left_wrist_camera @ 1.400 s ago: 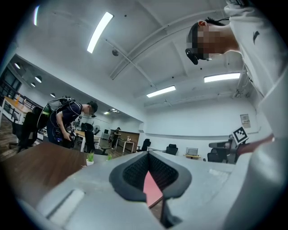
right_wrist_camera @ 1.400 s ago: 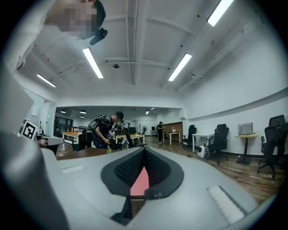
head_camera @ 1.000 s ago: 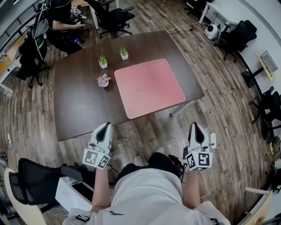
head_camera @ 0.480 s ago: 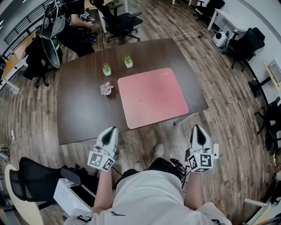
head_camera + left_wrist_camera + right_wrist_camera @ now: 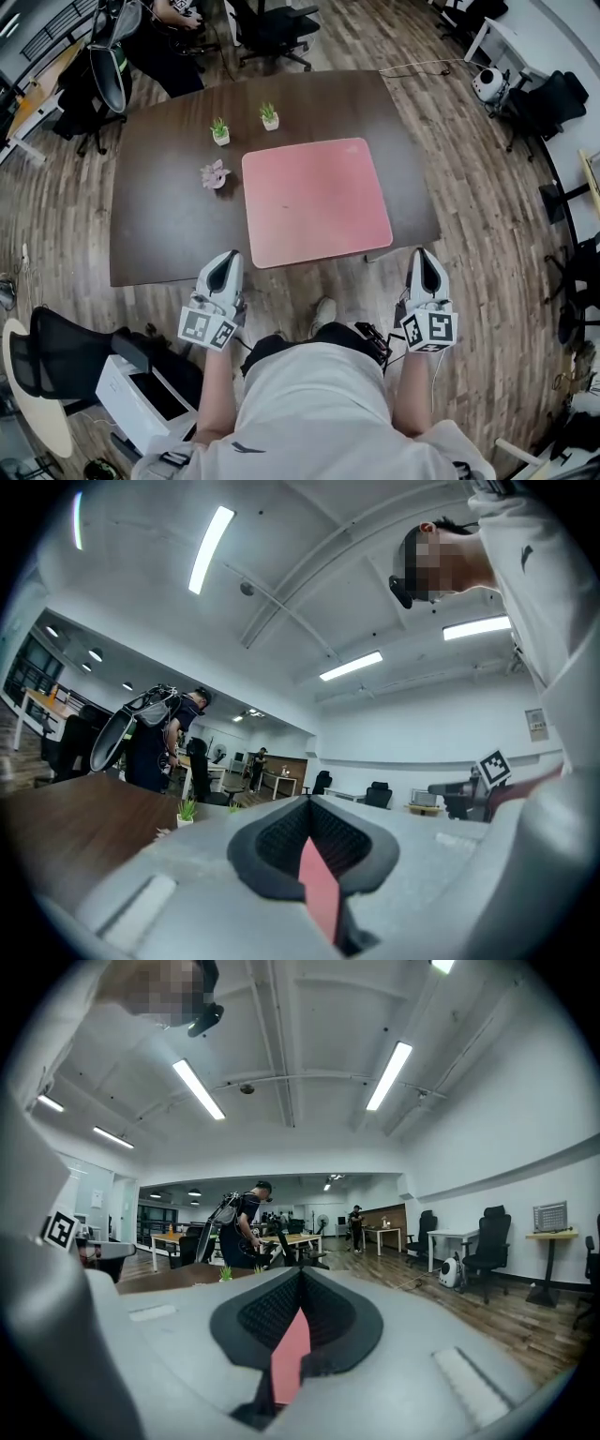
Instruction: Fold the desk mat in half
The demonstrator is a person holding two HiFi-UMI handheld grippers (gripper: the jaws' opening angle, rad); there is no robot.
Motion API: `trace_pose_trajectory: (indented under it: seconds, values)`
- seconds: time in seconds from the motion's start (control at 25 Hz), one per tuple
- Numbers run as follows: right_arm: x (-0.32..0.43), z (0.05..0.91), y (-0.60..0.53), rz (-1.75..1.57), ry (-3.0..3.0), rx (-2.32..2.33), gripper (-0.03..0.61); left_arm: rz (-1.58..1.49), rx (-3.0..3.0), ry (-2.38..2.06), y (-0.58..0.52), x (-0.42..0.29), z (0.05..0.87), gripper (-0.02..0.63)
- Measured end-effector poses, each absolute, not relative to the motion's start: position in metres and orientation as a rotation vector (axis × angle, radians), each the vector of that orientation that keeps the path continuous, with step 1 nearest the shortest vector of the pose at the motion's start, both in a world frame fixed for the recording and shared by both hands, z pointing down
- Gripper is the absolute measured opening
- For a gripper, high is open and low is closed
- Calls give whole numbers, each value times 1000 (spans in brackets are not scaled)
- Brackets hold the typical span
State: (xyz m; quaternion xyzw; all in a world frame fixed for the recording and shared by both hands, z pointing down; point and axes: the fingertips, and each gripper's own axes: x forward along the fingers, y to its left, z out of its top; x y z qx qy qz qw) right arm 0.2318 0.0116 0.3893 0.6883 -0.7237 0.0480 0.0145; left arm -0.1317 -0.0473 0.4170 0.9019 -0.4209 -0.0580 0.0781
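While both are closed, tip against tip, the left tongs [image 5: 227, 255] and the right tongs [image 5: 424, 253] grip and touch nothing. Each has a smooth pale grey shell, and black ribbed pads [image 5: 281, 841] meet in a V at the front. A thin pink strip shows in the slit under that V on each; I cannot tell whether it is the mat or a part of the tongs. At the rear of each sits a cube with black-and-white square markers.

From above, both tips stand at the near edge of the desk [image 5: 159, 220], a dark brown, wood-grained slab. The mat [image 5: 314, 199] lies flat and unfolded ahead of the tongs, between the lines they point along, with its near edge along the desk's near edge. Its near left corner is just beside the left tips. It is rose-red, matte and squarish, with rounded corners.

Ahead of the left tongs, beside the mat's left edge, sits a small pink ornament [image 5: 215, 174]. Farther off stand two green plants [image 5: 219, 131] in white pots.
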Motion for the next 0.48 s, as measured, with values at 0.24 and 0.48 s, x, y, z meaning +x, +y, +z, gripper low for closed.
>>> trace_pose_trajectory:
  seconds: [0.24, 0.48]
  values:
    - [256, 393, -11, 162, -2292, 2086, 3, -173, 2657, -1356, -58, -121, 418, 5]
    - [274, 401, -24, 184, -2304, 2057, 3, -168, 2624, -1420, -67, -114, 421, 5]
